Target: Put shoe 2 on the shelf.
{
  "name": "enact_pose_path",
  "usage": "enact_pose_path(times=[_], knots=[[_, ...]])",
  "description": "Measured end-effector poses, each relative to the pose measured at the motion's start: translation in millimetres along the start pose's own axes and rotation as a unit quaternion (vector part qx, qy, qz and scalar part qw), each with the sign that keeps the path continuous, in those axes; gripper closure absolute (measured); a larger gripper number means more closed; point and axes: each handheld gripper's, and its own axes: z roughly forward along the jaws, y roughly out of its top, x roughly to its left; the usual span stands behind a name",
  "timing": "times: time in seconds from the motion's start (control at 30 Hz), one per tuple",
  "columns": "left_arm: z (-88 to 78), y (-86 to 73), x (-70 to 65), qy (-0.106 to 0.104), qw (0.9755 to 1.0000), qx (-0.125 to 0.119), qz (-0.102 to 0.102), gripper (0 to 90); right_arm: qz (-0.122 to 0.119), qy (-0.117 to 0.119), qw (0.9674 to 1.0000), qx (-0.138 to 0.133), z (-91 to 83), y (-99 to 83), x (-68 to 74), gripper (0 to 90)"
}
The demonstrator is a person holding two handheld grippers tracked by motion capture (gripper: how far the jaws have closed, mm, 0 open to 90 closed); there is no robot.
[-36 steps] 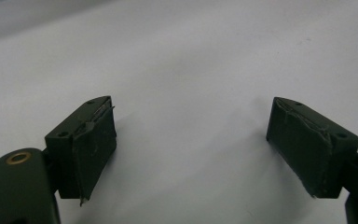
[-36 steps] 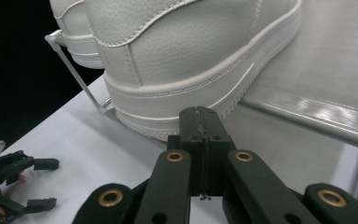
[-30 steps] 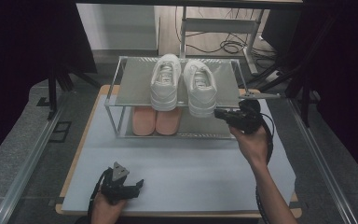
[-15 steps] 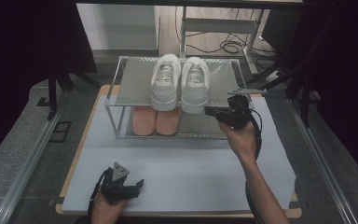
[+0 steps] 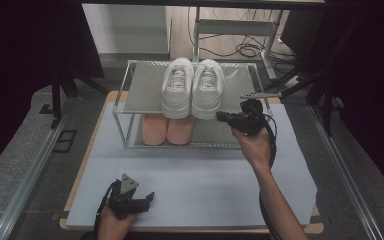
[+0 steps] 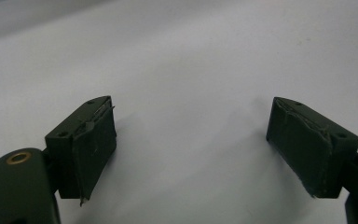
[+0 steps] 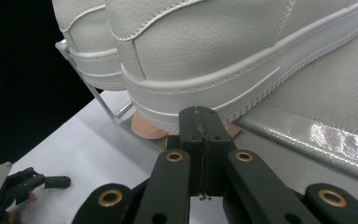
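Note:
Two white sneakers stand side by side on the top shelf of a small metal rack (image 5: 145, 87), the left sneaker (image 5: 177, 87) touching the right sneaker (image 5: 208, 88). A pair of pink shoes (image 5: 167, 128) sits on the lower shelf. My right gripper (image 5: 221, 117) is shut with nothing in it, and its tip sits against the heel side of the right sneaker (image 7: 242, 56). In the right gripper view the jaws are pressed together (image 7: 200, 116) right under the sole. My left gripper (image 5: 141, 201) rests open near the table's front edge, its jaws (image 6: 191, 140) wide over bare white surface.
The rack stands at the back of a white mat (image 5: 205, 185) on a wooden table. Cables (image 5: 240, 50) and stand legs lie on the floor behind. Dark curtains hang at both sides. The left gripper also appears in the right gripper view (image 7: 9, 186).
My right gripper has moved left and pushed the right sneaker over against the left one. The left gripper has stayed put.

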Motion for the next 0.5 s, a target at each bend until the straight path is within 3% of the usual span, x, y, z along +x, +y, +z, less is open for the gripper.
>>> enact_pose_path(times=[0.5], knots=[[0.0, -0.1, -0.1, 0.0, 1.0, 0.0, 0.0, 15.6, 0.0, 0.0, 1.0, 0.0, -0.6, -0.7, 0.6, 89.3]])
